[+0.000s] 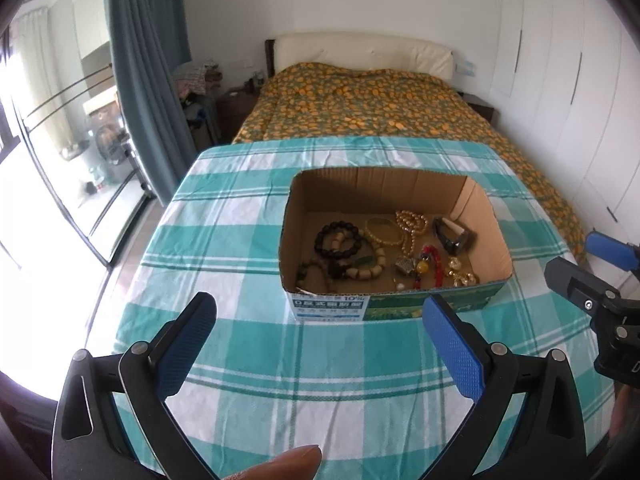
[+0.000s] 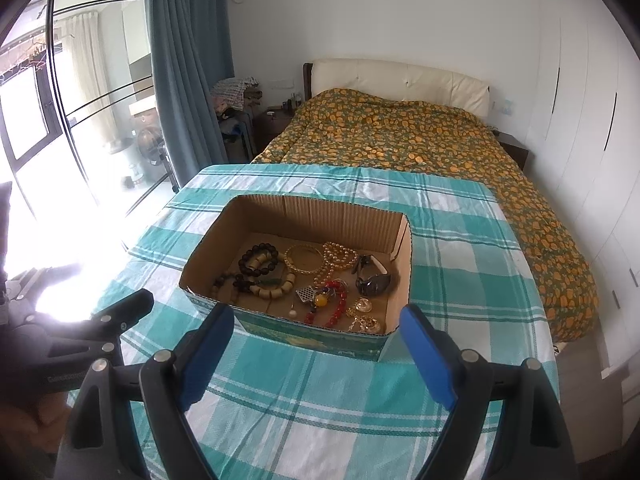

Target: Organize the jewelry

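Note:
An open cardboard box (image 1: pixel 296 200) (image 2: pixel 208 240) stands on the table with the teal checked cloth (image 1: pixel 248 216) (image 2: pixel 452 248). Inside lie a dark bead bracelet (image 1: pixel 338 240) (image 2: pixel 260 260), a pearl necklace (image 1: pixel 410 226) (image 2: pixel 340 258), a yellow bangle (image 1: pixel 384 232) (image 2: pixel 302 260), red beads (image 1: pixel 434 260) (image 2: pixel 338 304), gold pieces (image 1: pixel 462 276) (image 2: pixel 364 320) and a dark watch (image 1: pixel 452 236) (image 2: pixel 372 280). My left gripper (image 1: pixel 320 316) is open and empty in front of the box. My right gripper (image 2: pixel 316 328) is open and empty, just before the box's near wall.
A bed with an orange-patterned cover (image 1: pixel 372 100) (image 2: pixel 420 132) lies beyond the table. Teal curtains (image 1: pixel 148 60) (image 2: pixel 188 60) and glass doors are at left, white wardrobes (image 1: pixel 560 80) at right. The right gripper shows at the left wrist view's right edge (image 1: pixel 592 280).

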`<state>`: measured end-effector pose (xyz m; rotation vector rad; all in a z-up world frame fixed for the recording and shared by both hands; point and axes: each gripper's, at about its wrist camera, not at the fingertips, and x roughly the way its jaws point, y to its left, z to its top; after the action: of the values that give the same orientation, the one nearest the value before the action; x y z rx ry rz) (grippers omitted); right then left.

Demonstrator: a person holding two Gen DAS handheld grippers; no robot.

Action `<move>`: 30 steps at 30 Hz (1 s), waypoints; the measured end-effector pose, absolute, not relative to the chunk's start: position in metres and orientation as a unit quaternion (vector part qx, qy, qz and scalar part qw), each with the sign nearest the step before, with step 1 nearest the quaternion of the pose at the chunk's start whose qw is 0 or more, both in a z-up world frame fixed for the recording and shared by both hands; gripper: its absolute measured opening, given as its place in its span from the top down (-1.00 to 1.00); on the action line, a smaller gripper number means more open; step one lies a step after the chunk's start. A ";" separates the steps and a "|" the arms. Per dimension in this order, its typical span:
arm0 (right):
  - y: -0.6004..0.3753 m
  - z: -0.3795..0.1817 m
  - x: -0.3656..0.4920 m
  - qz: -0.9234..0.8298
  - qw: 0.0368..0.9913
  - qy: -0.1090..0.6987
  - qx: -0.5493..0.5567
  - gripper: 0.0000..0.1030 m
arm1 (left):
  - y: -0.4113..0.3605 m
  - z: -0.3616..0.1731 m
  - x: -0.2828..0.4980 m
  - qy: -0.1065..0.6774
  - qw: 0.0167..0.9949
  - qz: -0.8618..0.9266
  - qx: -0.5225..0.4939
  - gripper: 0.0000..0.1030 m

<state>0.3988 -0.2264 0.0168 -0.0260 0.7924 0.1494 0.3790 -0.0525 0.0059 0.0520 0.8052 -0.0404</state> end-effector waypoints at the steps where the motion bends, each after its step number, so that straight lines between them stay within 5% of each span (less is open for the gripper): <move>1: -0.226 0.019 0.397 0.072 0.920 0.385 -0.014 -0.68 | -0.052 0.007 0.377 0.392 0.919 -0.019 0.022 -0.99; 30: -0.213 0.059 0.358 0.070 0.925 0.372 -0.028 -0.68 | -0.053 0.042 0.339 0.362 0.932 -0.002 0.033 -0.99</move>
<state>0.3577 -0.2133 0.0590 -0.0574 0.7626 0.1441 0.3394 -0.0533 0.0417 0.0679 0.7410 -0.0047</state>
